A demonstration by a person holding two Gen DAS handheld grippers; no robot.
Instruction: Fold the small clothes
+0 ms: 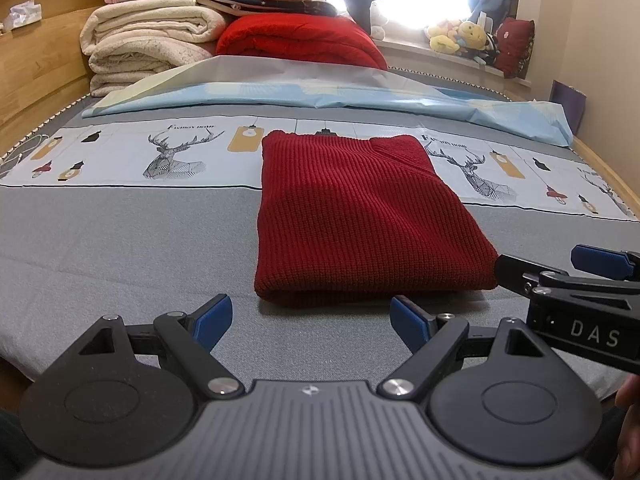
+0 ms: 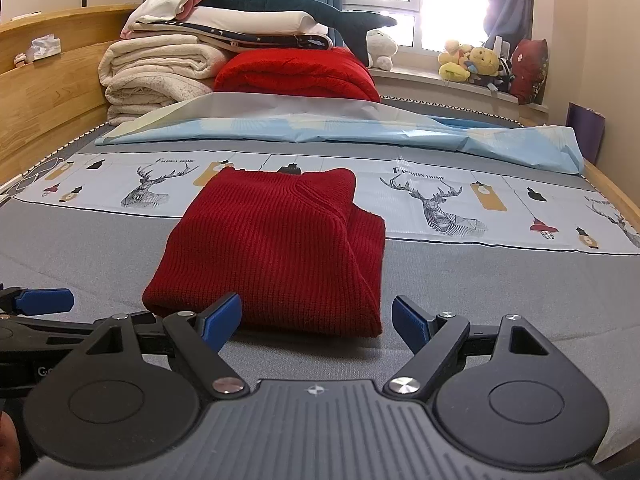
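- Jaws, both tools: spread wide, nothing between them, blue pads clear of all cloth.
- Left gripper (image 1: 310, 320): hovers over the grey sheet at the near edge of the bed (image 1: 120, 240), just short of the sweater's near fold. Its blue fingertips (image 1: 214, 320) sit either side of a bare strip of sheet.
- Right gripper (image 2: 316, 322): same height and attitude, just beside the left one; seen in the left view as a black arm lettered "DAS" by the sweater's near right corner.
- Red knit sweater (image 1: 360, 216): folded into a compact rectangle, lying flat mid-bed, near end on the grey sheet, far end on the deer-print band (image 2: 436, 208). A doubled layer shows along its right side in the right view.
- Pale blue sheet (image 1: 320, 98): rumpled across the bed beyond the printed band.
- Stack at the far end of the bed: cream blankets (image 2: 156, 76), red quilt (image 2: 296, 74), white and navy bedding, plush shark (image 2: 280, 2) on top.
- Window sill, far right: soft toys (image 2: 472, 62).
- Wooden bed frame (image 1: 36, 80): along the left edge.
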